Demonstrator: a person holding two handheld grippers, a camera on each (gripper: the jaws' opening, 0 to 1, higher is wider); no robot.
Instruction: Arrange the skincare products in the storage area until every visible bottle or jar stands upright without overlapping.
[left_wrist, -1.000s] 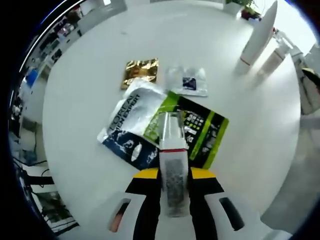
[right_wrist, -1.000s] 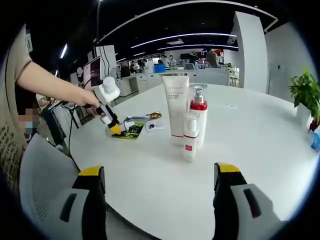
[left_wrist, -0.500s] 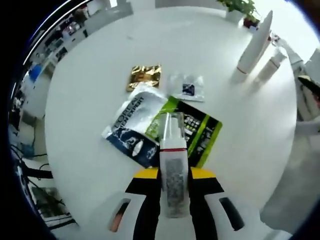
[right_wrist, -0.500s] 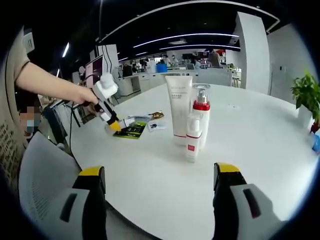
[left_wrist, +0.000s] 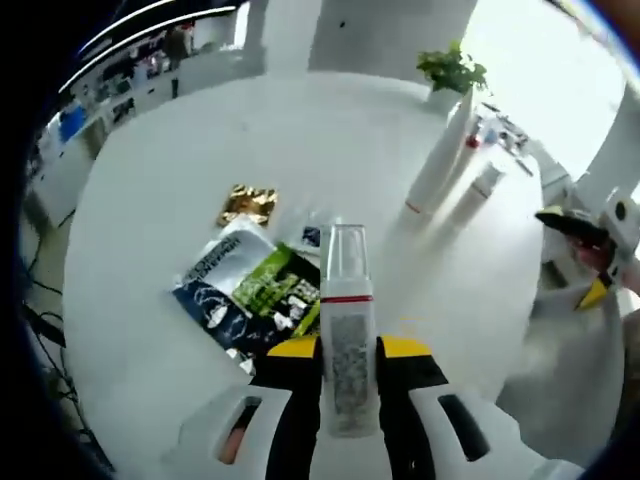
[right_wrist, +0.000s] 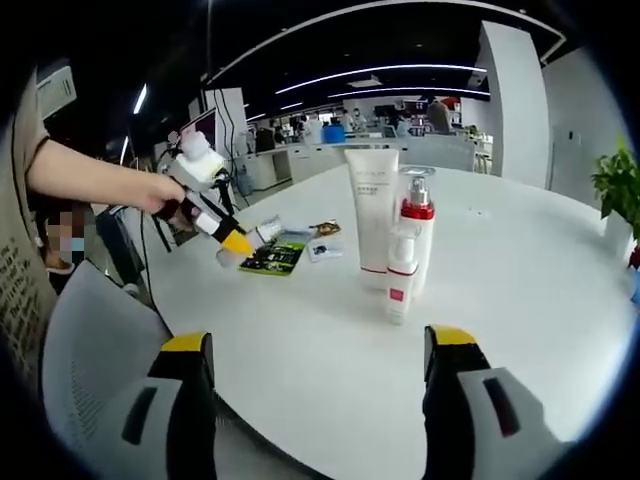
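The left claw (left_wrist: 348, 372) is clamping a small spray bottle (left_wrist: 346, 330) above the table (left_wrist: 180, 190), seemingly for standing it beside the upright tube (left_wrist: 437, 160) ahead, while the right claw (right_wrist: 318, 400) is gaping wide, carrying nothing.

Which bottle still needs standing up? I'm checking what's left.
The clear-capped bottle clamped in the left gripper; the white tube and two pump bottles already stand on the table.

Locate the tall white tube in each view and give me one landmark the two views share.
Left gripper view: the tall white tube stands upper right of centre, beside a smaller bottle, with a potted plant behind it.
Right gripper view: the tall white tube stands just right of centre, left of the red-collared pump bottle.
Shared landmark: the green and black sachet lying flat on the white table.
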